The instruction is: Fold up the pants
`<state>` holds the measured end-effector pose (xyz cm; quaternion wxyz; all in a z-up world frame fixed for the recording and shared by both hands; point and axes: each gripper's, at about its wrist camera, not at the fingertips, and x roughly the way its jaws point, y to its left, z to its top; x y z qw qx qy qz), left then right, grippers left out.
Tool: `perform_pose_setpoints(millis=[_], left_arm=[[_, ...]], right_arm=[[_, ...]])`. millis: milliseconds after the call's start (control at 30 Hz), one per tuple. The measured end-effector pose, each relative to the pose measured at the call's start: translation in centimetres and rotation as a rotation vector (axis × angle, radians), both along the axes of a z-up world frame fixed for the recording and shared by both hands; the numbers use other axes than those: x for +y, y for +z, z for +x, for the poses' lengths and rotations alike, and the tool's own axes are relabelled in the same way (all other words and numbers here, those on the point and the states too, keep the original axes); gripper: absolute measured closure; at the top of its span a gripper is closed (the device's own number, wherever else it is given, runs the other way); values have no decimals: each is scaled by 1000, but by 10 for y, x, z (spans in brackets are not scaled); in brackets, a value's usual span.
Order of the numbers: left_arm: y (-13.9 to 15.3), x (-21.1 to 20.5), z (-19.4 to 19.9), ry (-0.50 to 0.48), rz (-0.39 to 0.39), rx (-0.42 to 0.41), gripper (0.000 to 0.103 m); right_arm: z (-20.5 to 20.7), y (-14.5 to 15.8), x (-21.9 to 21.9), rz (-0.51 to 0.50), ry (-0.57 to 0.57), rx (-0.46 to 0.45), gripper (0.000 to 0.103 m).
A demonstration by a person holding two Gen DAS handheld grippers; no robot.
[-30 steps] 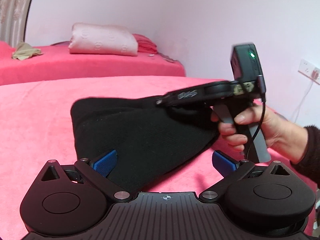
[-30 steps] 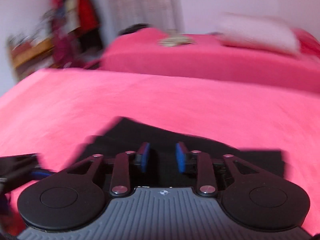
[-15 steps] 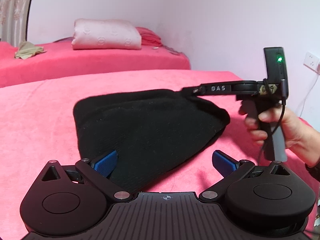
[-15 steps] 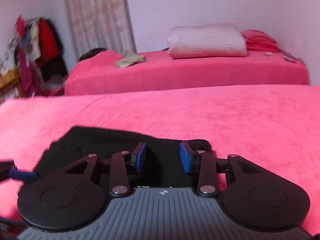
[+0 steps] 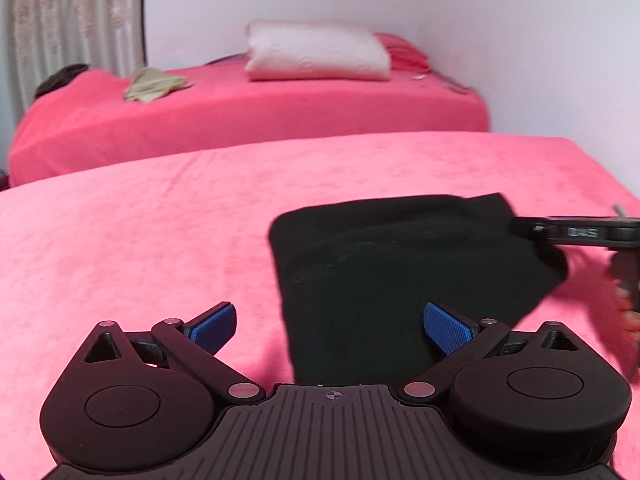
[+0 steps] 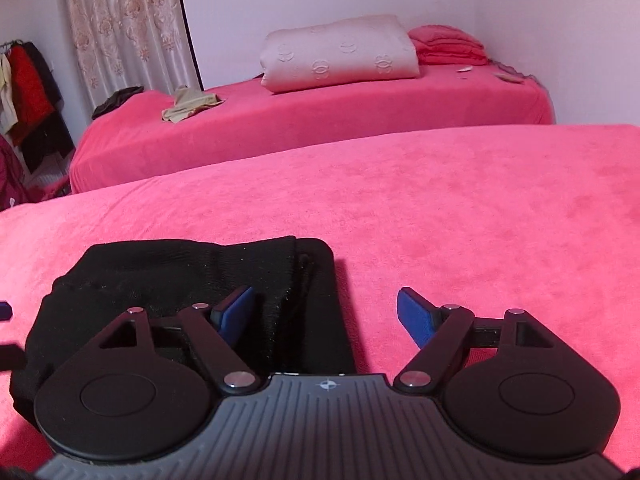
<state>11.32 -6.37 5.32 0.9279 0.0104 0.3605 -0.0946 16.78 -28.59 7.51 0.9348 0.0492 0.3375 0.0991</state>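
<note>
- Your left gripper (image 5: 330, 330) has its blue pads spread wide and pinching nothing; the near left corner of the folded black pants (image 5: 400, 276) lies below the gap, with the left pad over bare pink bedcover (image 5: 140, 240).
- Your right gripper (image 6: 326, 316) has just been opening and now stands wide apart. The right-hand edge of the pants (image 6: 180, 276) runs up between the pads, but neither pad presses on the cloth; the right pad is over bare cover.
- The pants lie flat on the near bed as a compact dark bundle. From the right wrist view you see stacked layers along the right side, ending in a squared far corner; the far edge runs fairly straight to a rounded left corner.
- From the left wrist view, your right gripper (image 5: 560, 234) comes in at the frame's right edge, its tip over the far right corner of the pants. Whether it touches the cloth there you cannot tell.
- To the left of the pants and beyond them, the bedcover is open up to the far edge of the bed.
- Past that edge there is a gap, then a second pink bed (image 6: 360, 112) carrying a pale folded quilt (image 6: 340, 54), a crumpled beige cloth (image 6: 190, 106) and a stack of pink bedding (image 6: 448, 46).
- A patterned curtain (image 6: 120, 28) hangs at the far left.
</note>
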Motion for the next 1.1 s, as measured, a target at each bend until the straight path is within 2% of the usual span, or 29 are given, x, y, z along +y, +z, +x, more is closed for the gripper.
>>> perform_pose_setpoints(millis=[300,500,567,733,800,867,933,1000,1033,1100], left_arm=[[6,-1,15,25,28,7,0],[-4,-3,34,23,12,51,0],[-12,4,40,17,-57,85,0],[-35,26,55,-70,-315,171,0],[-45,29,58,-82,-361,189,0],[-54,29,60,-103,-411,205,0],[-59,29,60,-94,-458,195,0],[-59,25,59,-94,-460,179,0],[-57,24,58,-95,-462,174,0],[-46,20,53,-88,-460,147,0]], right_arm=[[-9,13,-9,17,59,17,16],[-7,19,-14,59,136,24,12],[-4,18,-18,97,156,42,11],[10,4,-26,174,182,146,10],[16,-4,-29,202,182,177,8],[22,-10,-35,271,181,215,7],[23,-14,-39,323,162,208,7],[21,-16,-37,336,170,180,18],[20,-18,-36,369,174,189,35],[15,-17,-37,398,166,157,52]])
